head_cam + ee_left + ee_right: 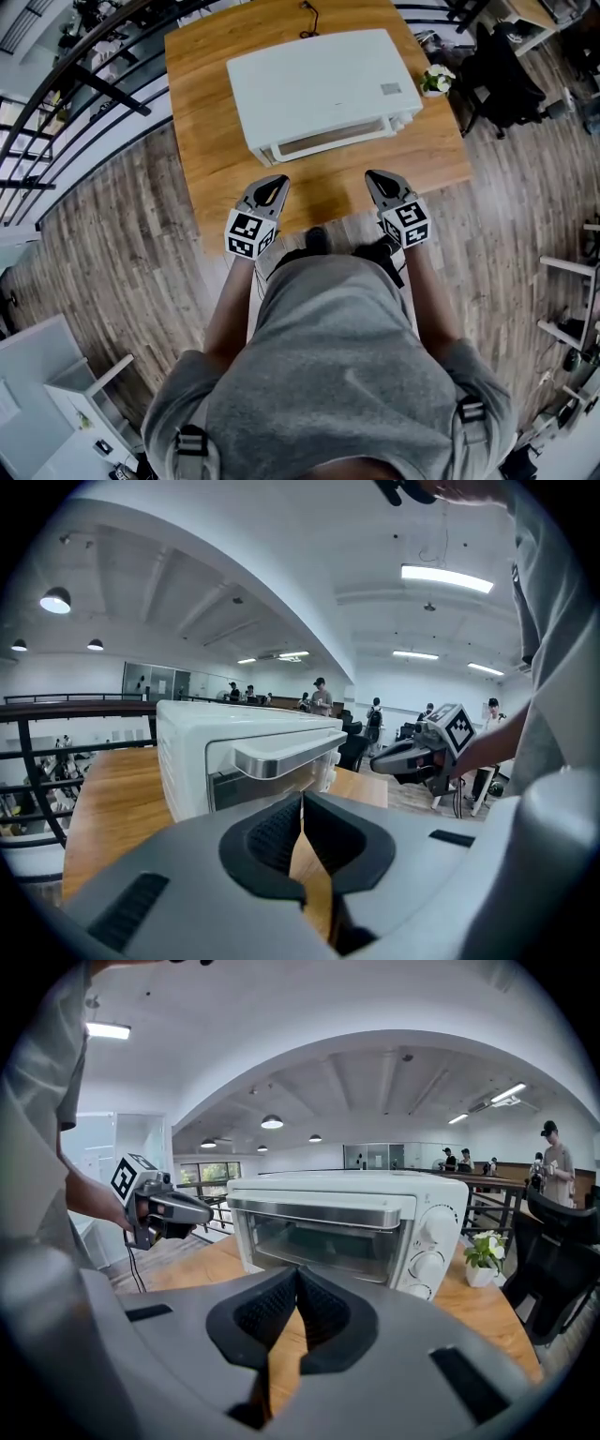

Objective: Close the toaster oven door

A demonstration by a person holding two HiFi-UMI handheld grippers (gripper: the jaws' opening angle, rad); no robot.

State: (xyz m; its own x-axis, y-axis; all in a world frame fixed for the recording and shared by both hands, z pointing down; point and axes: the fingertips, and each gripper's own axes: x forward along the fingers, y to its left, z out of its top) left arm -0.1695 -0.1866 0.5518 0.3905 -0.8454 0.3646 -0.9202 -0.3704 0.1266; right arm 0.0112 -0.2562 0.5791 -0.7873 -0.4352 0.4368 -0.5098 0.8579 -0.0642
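White boxy toaster oven (pixel 323 89) is seen at twelve o'clock on a wooden table (pixel 202 159), its glass door (pixel 319 1246) shut. Grey left gripper (pixel 271 183) at seven o'clock and right gripper (pixel 379 178) at five o'clock are held with jaws pressed together, empty.

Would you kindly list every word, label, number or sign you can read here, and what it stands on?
No text is legible.
Grey label on top of the white box-shaped toaster oven: too small to read.
Its white round dials: any marks are too blurred to read.
Black-and-white square markers on the two gripper cubes: patterns, not words.
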